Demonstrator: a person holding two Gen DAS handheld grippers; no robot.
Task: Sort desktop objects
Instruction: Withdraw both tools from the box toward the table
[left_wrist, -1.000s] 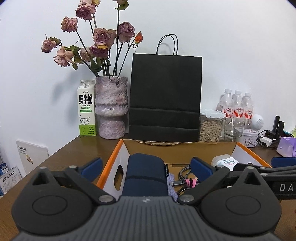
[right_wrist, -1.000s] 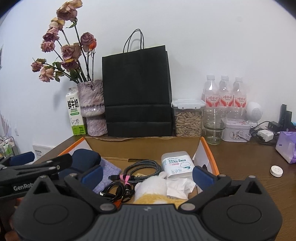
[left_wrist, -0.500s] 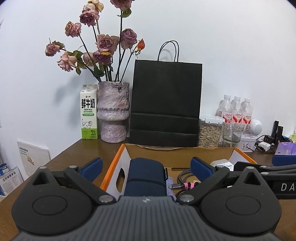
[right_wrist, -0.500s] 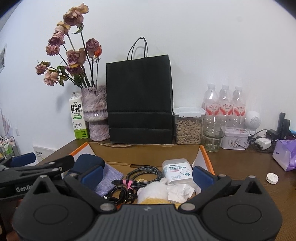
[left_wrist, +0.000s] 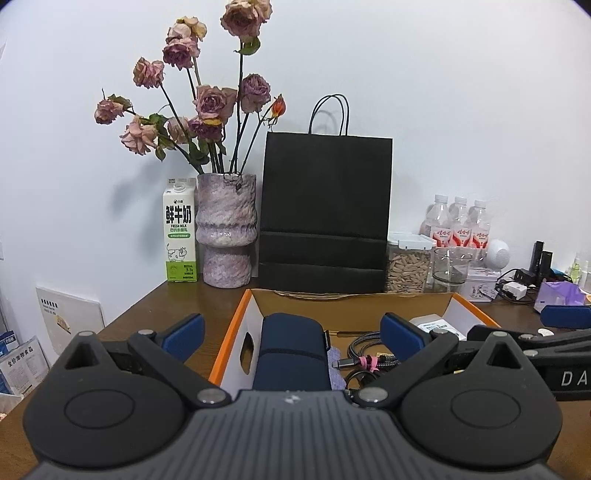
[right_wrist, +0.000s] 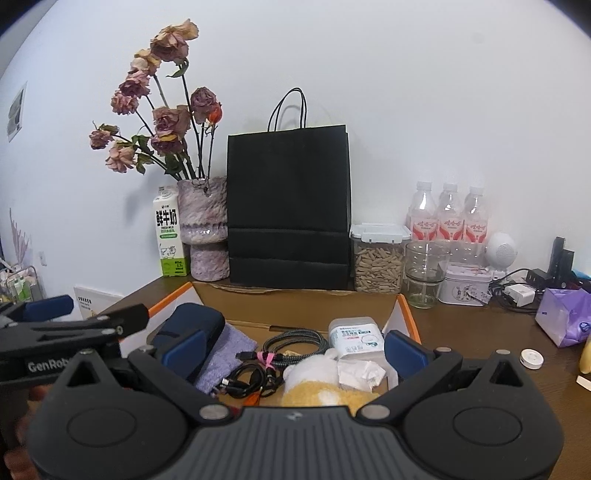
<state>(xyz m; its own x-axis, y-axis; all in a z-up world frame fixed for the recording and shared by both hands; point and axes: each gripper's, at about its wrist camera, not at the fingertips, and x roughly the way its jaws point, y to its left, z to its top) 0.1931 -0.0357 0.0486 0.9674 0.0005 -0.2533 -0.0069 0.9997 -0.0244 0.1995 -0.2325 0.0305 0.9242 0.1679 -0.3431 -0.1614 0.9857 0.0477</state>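
Observation:
An open cardboard box (left_wrist: 231, 339) with orange edges sits on the wooden desk. It holds a navy pouch (left_wrist: 291, 354), a purple cloth (right_wrist: 229, 350), coiled cables (right_wrist: 291, 343), a white wipes pack (right_wrist: 356, 336), a white-and-yellow plush toy (right_wrist: 321, 384) and a crumpled tissue (right_wrist: 360, 371). My left gripper (left_wrist: 291, 332) hovers open before the box's left half, in line with the pouch. Over the near right part, my right gripper (right_wrist: 295, 350) is open too, just above the plush toy. Neither holds anything. Each gripper's blue finger (right_wrist: 48, 306) shows at the other view's edge.
Against the wall stand a black paper bag (left_wrist: 325, 214), a vase of dried roses (left_wrist: 225, 232), a milk carton (left_wrist: 180, 232), a seed container (right_wrist: 378, 258), a glass (right_wrist: 424, 273) and three bottles (right_wrist: 448, 214). A purple tissue pack (right_wrist: 565, 317) and a small white cap (right_wrist: 530, 357) lie right of the box.
Both grippers have drawn back and risen a little, so the box and the wall items sit lower and farther off in both views. The jaws stayed open and nothing was picked up.

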